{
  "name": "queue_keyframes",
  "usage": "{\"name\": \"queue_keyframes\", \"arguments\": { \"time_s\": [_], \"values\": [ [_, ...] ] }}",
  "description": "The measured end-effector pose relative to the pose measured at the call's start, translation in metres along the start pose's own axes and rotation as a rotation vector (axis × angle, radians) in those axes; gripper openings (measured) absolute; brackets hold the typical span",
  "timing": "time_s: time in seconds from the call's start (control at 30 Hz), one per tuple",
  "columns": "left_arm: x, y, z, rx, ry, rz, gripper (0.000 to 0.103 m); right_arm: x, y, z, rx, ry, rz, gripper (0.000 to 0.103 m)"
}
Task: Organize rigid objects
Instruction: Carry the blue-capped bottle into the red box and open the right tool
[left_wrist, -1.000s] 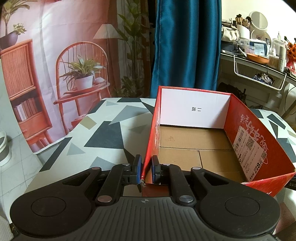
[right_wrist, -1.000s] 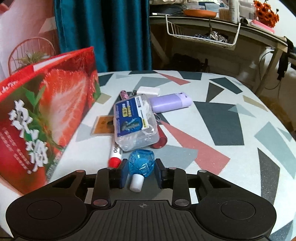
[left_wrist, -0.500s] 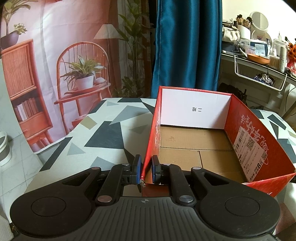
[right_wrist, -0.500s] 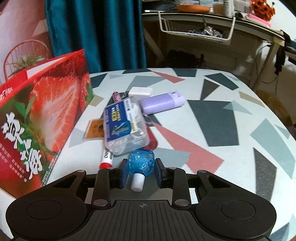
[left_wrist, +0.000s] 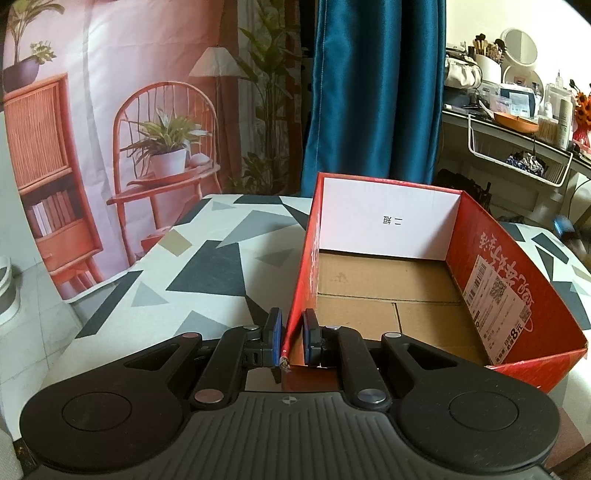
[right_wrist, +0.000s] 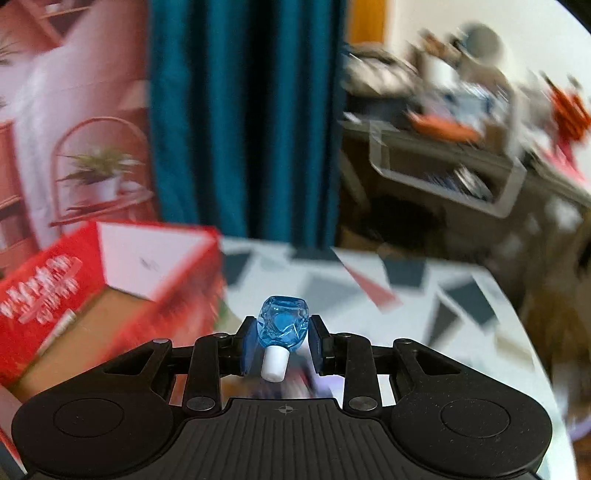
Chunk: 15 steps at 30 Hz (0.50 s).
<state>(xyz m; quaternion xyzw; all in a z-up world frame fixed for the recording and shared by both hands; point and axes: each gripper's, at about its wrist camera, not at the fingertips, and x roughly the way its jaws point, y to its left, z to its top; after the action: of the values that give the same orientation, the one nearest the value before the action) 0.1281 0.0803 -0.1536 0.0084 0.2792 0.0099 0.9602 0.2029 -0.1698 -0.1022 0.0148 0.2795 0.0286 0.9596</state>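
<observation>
Right claw (right_wrist: 283, 341) gripping blue bottle (right_wrist: 283, 326), left claw (left_wrist: 291, 341) clamping box wall (left_wrist: 295, 317)

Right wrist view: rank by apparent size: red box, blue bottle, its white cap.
1. red box, largest though partly cut off by the frame edge.
2. blue bottle, held in the right gripper; nearness to the camera enlarges it.
3. white cap, smallest.

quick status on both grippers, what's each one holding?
Left gripper: shut on the near wall of the red cardboard box.
Right gripper: shut on a small blue bottle with a white cap, off the table.
</observation>
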Motion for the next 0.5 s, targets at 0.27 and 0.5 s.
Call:
{"name": "queue_keyframes", "arguments": {
  "time_s": [0.27,0.5],
  "values": [
    [0.000,0.000,0.001,-0.005,0.002,-0.001,0.013,0.053,0.064,0.051,-0.142,-0.026,0.114,0.027],
    [-0.001,0.004,-0.002,-0.030,-0.010,-0.011,0.012,0.088,0.105,0.047,-0.209,0.017,0.137,0.027]
  ]
}}
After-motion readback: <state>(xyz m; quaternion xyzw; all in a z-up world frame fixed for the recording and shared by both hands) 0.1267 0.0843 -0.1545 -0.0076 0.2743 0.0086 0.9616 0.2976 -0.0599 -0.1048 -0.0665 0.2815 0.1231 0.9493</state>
